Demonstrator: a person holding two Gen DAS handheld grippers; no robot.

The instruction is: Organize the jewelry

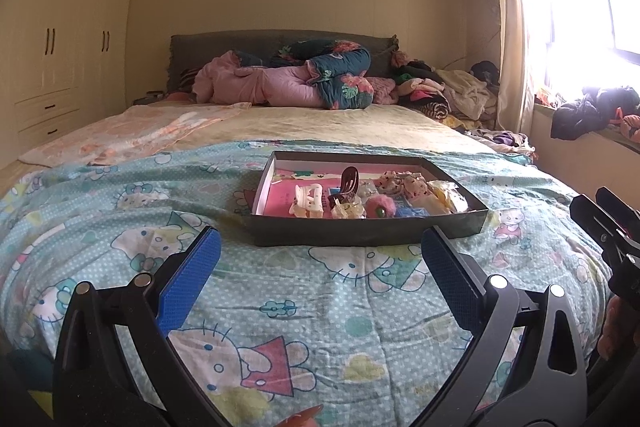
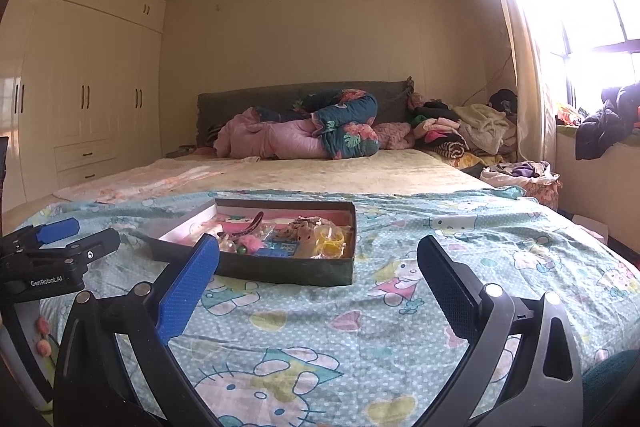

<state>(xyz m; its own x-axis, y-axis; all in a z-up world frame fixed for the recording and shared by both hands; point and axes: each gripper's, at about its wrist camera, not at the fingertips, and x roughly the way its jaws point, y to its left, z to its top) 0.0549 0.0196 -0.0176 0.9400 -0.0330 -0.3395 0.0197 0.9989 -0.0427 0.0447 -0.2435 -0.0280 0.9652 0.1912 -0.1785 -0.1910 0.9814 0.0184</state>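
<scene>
A shallow dark box (image 1: 368, 230) with a pink inside sits on the cartoon-cat bedsheet, holding several hair accessories: a white claw clip (image 1: 307, 201), a dark brown clip (image 1: 349, 181), a pink pompom (image 1: 379, 207) and yellow bands (image 2: 334, 241). The box also shows in the right wrist view (image 2: 280, 273). My left gripper (image 1: 320, 259) is open and empty just short of the box's near wall. My right gripper (image 2: 318, 269) is open and empty, to the right of the box. The left gripper also appears at the left edge of the right wrist view (image 2: 60, 247).
The turquoise sheet (image 1: 304, 307) covers the near half of the bed. Rolled quilts (image 1: 304, 79) and a clothes pile (image 1: 440, 91) lie by the headboard. Wardrobes (image 1: 60, 39) stand left, a window sill with clothes (image 1: 592, 111) right.
</scene>
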